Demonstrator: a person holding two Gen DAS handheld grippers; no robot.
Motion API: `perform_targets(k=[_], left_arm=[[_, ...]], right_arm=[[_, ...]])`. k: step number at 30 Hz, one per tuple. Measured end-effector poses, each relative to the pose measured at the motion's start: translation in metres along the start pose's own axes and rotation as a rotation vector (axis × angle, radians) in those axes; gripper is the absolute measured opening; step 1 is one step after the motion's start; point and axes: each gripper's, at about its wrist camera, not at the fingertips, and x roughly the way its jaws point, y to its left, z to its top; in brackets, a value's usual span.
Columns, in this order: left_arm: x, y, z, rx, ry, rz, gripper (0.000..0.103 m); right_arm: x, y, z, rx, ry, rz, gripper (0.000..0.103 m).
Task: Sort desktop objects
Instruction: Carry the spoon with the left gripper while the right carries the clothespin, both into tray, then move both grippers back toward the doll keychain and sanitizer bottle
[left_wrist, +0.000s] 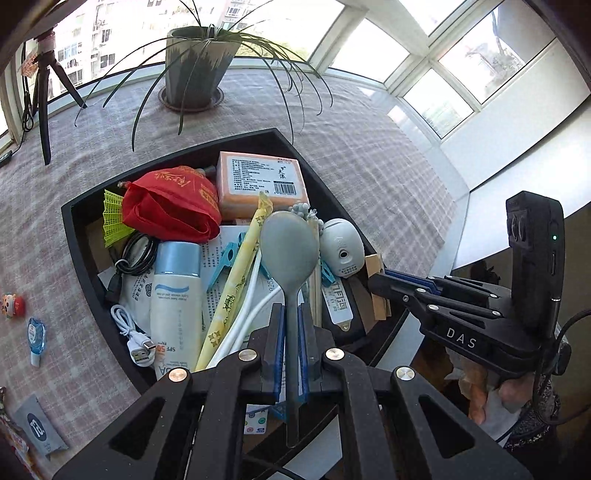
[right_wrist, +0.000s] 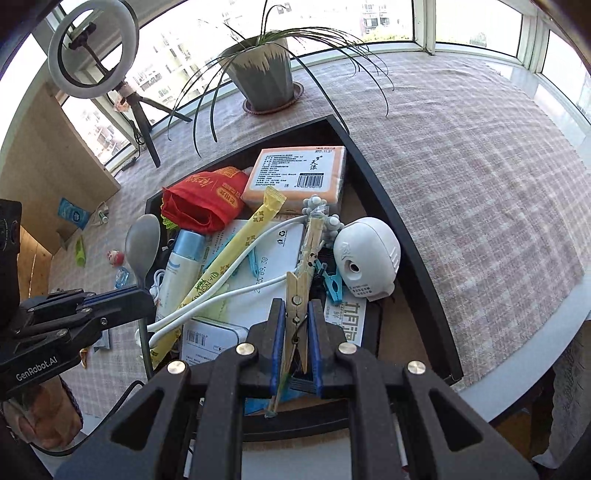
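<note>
Grey and smooth, a plastic spoon (left_wrist: 290, 243) is clamped by its handle in the left hand-held gripper (left_wrist: 291, 332), bowl up above the black tray (left_wrist: 85, 236). The right hand-held gripper (right_wrist: 297, 332) is clenched on a wooden clothespin (right_wrist: 298, 299) — over the tray's near right side. The tray is crowded edge to edge: red cloth bag (left_wrist: 173, 203), orange tissue pack (left_wrist: 258, 181), sunscreen bottle (left_wrist: 177, 299). The checked tablecloth (right_wrist: 480, 192) to the right lies open — the table (right_wrist: 517, 354) has a curved white edge.

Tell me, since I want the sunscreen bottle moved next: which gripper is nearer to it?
Left. The left gripper, shut on a spoon, hangs just beside the sunscreen bottle; the right gripper, holding a clothespin, is farther across the tray.
</note>
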Motion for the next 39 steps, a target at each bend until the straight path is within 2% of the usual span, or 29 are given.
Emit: perform_targets(k=[1, 2, 4, 5, 6, 12, 21, 28, 34, 39], left_arm=[[0.002, -0.002, 0.002, 0.001, -0.007, 0.002, 0.013], [0.004, -0.003, 0.004, -0.001, -0.001, 0.003, 0.033], [0.003, -0.005, 0.005, -0.004, -0.015, 0.005, 0.049], [0.002, -0.006, 0.005, 0.003, -0.028, 0.018, 0.049], [0.001, -0.007, 0.004, 0.015, -0.033, 0.03, 0.049], [-0.005, 0.003, 0.0, 0.011, -0.021, 0.062, 0.049], [-0.038, 0.052, -0.013, -0.056, -0.033, 0.127, 0.049], [-0.079, 0.117, -0.027, -0.069, -0.048, 0.211, 0.049], [-0.101, 0.196, -0.037, -0.062, -0.003, 0.331, 0.05], [-0.103, 0.248, -0.036, -0.045, 0.046, 0.359, 0.05]], right_arm=[[0.0, -0.002, 0.0, 0.0, -0.002, -0.001, 0.013], [0.0, -0.003, 0.001, 0.002, -0.001, 0.0, 0.016], [0.001, -0.008, 0.002, 0.025, 0.02, -0.009, 0.03], [0.0, -0.01, 0.002, 0.038, 0.016, -0.007, 0.038], [-0.002, -0.012, 0.003, 0.042, 0.009, -0.004, 0.041], [-0.005, -0.005, 0.007, 0.035, -0.007, 0.002, 0.043], [0.004, 0.045, 0.012, -0.044, 0.003, 0.056, 0.043], [0.012, 0.109, 0.017, -0.127, 0.018, 0.131, 0.043], [0.029, 0.171, 0.007, -0.18, 0.054, 0.173, 0.043], [0.054, 0.218, -0.003, -0.185, 0.094, 0.171, 0.043]])
